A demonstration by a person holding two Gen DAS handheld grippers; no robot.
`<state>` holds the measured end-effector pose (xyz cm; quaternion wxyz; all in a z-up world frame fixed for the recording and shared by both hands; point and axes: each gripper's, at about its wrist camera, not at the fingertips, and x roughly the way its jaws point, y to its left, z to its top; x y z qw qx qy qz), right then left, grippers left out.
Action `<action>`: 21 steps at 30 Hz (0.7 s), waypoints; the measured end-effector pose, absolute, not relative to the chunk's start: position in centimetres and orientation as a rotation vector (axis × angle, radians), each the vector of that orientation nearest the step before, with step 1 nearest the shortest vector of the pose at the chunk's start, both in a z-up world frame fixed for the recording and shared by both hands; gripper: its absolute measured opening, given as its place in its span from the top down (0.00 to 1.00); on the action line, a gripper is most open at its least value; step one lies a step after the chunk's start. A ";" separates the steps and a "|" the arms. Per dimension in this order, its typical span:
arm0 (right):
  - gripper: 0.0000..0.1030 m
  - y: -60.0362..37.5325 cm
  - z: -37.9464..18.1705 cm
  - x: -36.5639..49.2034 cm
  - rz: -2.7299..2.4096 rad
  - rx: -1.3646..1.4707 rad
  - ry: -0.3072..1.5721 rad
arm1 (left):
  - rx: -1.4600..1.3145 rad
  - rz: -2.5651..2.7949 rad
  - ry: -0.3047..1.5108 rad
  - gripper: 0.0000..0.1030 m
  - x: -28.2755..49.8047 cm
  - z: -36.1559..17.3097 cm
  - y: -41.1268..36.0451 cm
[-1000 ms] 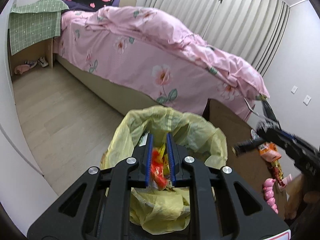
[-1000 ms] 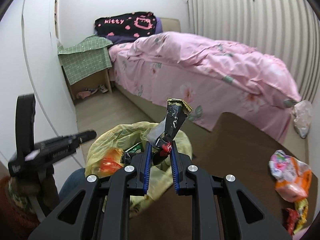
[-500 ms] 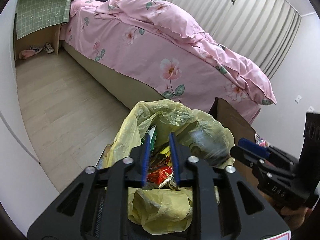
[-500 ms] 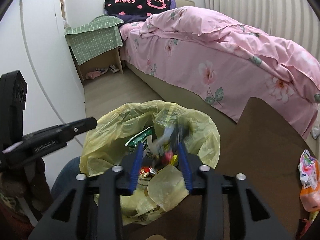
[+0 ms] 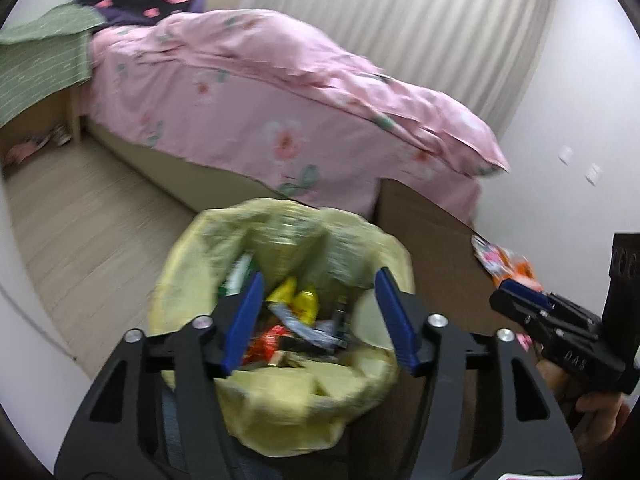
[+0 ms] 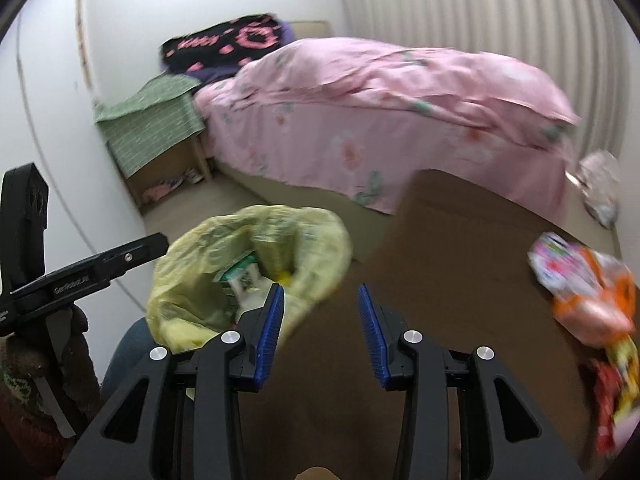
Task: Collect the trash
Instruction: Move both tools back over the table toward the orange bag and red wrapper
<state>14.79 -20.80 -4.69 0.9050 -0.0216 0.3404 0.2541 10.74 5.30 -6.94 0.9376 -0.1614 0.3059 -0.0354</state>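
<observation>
Both tools are matt black plastic with angular cut-outs in their frames. The left gripper (image 5: 320, 316) has two fingers lined with ribbed blue pads (image 5: 244, 320) and round silver screws (image 5: 202, 323) at the joints. The right gripper (image 6: 322, 326) is built the same way, with blue pads (image 6: 270, 330) and silver screws (image 6: 230, 337). Pale lettering marks each black body when seen side-on. A bare-skinned hand (image 5: 596, 414) grips the right handle; a dark patterned sleeve (image 6: 24, 408) covers the left arm.

left wrist: close above yellow bag (image 5: 280, 392), facing bed (image 5: 280, 112) | right wrist: beside it, both shared
</observation>
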 end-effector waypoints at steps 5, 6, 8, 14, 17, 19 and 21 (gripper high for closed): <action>0.64 -27.0 -4.8 12.5 0.380 -0.025 0.666 | -0.239 -0.222 0.623 0.37 11.0 -6.4 0.2; 0.62 -28.1 -4.9 12.0 0.354 -0.020 0.660 | -0.220 -0.264 0.624 0.36 11.1 -6.3 -1.1; 0.59 -30.9 -5.0 11.1 0.291 -0.002 0.644 | -0.195 -0.321 0.627 0.33 11.4 -6.2 -3.0; 0.59 -37.3 -6.4 9.6 0.176 0.076 0.645 | -0.154 -0.458 0.690 0.33 13.2 -6.5 -9.0; 0.59 -39.3 -7.3 10.3 0.162 0.099 0.665 | -0.141 -0.479 0.709 0.33 13.7 -6.8 -11.0; 0.58 -40.0 -8.0 11.4 0.136 0.073 0.673 | -0.123 -0.490 0.721 0.33 13.9 -7.1 -12.4; 0.58 -40.3 -8.8 13.3 0.122 0.039 0.694 | -0.101 -0.503 0.739 0.33 14.1 -7.5 -13.6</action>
